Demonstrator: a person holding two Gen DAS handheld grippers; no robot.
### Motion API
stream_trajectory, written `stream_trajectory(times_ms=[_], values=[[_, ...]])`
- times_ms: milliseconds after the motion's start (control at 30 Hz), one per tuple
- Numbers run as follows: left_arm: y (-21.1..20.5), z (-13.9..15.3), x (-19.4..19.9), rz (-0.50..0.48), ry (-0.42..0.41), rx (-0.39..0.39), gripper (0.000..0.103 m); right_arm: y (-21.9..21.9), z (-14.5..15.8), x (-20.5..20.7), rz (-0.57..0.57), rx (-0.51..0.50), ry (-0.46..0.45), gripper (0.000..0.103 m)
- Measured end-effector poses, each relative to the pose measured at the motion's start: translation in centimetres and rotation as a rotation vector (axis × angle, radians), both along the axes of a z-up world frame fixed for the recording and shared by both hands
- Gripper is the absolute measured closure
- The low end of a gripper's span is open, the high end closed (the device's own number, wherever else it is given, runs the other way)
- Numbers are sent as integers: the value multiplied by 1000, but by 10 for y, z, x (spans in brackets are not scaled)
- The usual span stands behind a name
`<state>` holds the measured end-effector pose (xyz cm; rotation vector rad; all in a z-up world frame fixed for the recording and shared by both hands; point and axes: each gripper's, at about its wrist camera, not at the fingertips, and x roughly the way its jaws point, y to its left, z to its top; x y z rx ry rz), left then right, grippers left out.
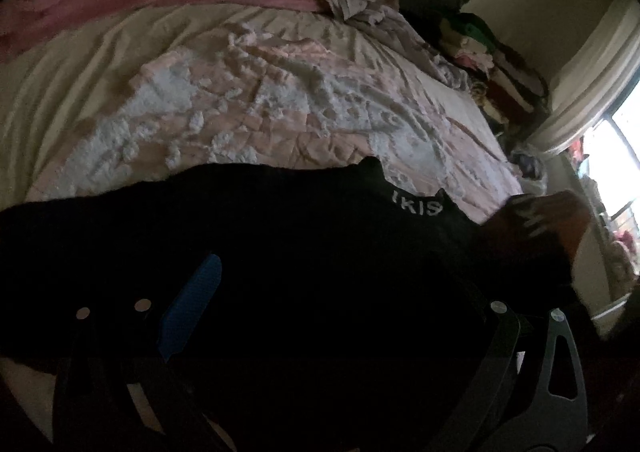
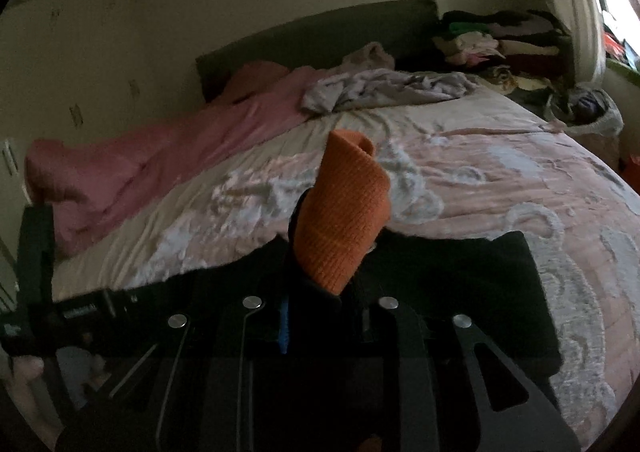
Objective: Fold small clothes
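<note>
A black garment with white letters on its neck band lies spread across the near side of the bed. My left gripper hovers over it with the jaws wide apart, and one blue pad shows on the left finger. In the right wrist view my right gripper has its jaws close together, pinched on dark cloth with an orange knitted piece that stands up out of them. More of the black garment lies flat behind the right fingers. In the left wrist view a blurred orange-brown shape sits at the garment's right end.
The bed has a pink and white quilt with a pink blanket bunched along its far side and a crumpled grey cloth near the headboard. A stack of folded clothes stands at the far right corner beside a bright window.
</note>
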<state>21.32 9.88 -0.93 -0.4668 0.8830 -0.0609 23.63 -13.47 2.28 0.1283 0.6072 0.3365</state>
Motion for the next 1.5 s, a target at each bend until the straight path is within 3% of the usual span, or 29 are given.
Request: stream_trajectory(times_ms=[67, 133, 167, 200, 333, 500, 667, 767, 867, 933, 967, 1000, 1200, 1333, 1433, 1500], values=[[2, -3, -1, 2, -2, -19, 9, 13, -4, -2, 35, -14, -5, 72], [4, -7, 0, 0, -2, -44, 9, 23, -5, -8, 105, -15, -19, 55], [4, -9, 0, -5, -1, -53, 9, 26, -3, -11, 132, -10, -26, 38], [5, -10, -1, -9, -1, -60, 9, 27, -2, -15, 147, -9, -33, 35], [8, -15, -3, -26, -7, -105, 9, 13, 3, -25, 140, -8, -44, 34], [3, -27, -3, -59, 0, -138, 9, -30, -14, -21, -10, -27, 53, 29], [-18, -38, -2, -106, 31, -68, 14, -67, -30, -22, -98, -19, 112, 29], [-36, -43, -2, -134, 37, 21, 28, -81, -30, -23, -127, -21, 102, 29], [-46, -50, -2, -130, 41, 116, 55, -96, -29, -24, -148, -6, 97, 29], [-48, -53, -1, -126, 34, 143, 72, -102, -29, -24, -155, -3, 97, 29], [-49, -53, -1, -140, 15, 147, 87, -107, -28, -25, -167, -8, 95, 29], [-51, -53, -1, -152, 4, 143, 91, -110, -28, -24, -176, -13, 93, 29], [-49, -27, -8, -121, -81, 227, 91, -128, -26, -24, -218, -5, 87, 29], [-41, -28, -5, -100, -39, 297, 76, -127, -31, -21, -225, -34, 100, 29], [-32, -17, -8, -71, -70, 312, 66, -124, -33, -20, -221, -58, 107, 29], [-27, -6, -13, -50, -103, 329, 66, -120, -34, -20, -212, -78, 107, 29]])
